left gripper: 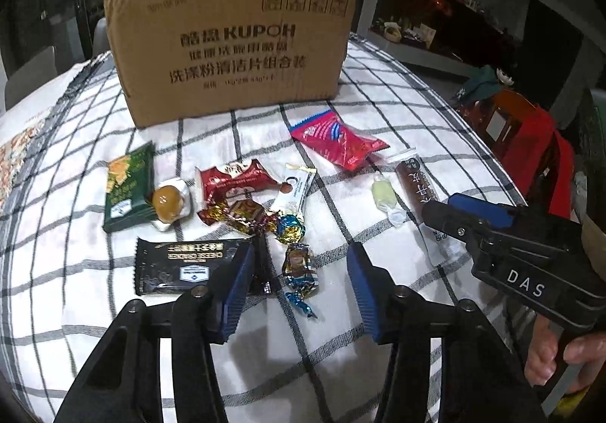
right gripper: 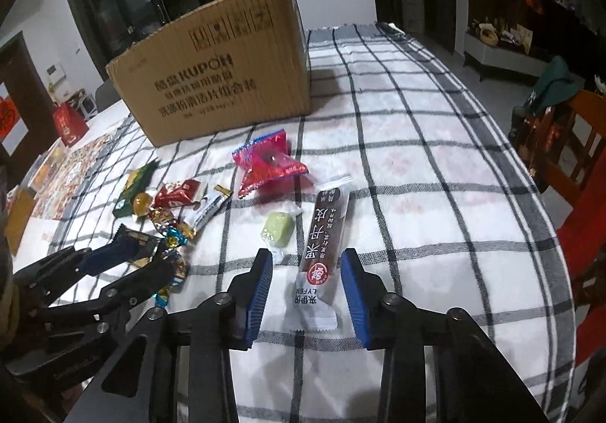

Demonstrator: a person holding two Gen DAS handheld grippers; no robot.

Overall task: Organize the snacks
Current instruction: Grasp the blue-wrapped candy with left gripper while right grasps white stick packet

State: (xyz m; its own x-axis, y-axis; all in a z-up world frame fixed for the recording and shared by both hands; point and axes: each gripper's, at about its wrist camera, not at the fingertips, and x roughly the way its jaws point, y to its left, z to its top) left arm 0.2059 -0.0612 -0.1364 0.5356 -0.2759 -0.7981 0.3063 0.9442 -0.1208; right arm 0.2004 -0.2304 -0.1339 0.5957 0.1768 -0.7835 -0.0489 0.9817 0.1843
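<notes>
Several snacks lie on a checked tablecloth (left gripper: 378, 127) before a cardboard box (left gripper: 235, 44). My left gripper (left gripper: 299, 264) is open, low over a blue-gold foil candy (left gripper: 299, 267), beside a black cheese cracker pack (left gripper: 185, 266). My right gripper (right gripper: 306, 264) is open, its jaws either side of a brown fruit-leather bar (right gripper: 322, 241); the bar also shows in the left wrist view (left gripper: 416, 192). A pale green candy (right gripper: 278, 230) lies just left of the bar. A red pouch (right gripper: 265, 165), a green pack (left gripper: 127, 188) and a round caramel sweet (left gripper: 168, 201) lie further off.
The box (right gripper: 223, 82) stands open-topped at the back of the table. A red gift bag (right gripper: 68, 125) and patterned mat (right gripper: 87, 161) lie far left. A wooden chair (right gripper: 560, 142) with red cloth stands past the table's right edge.
</notes>
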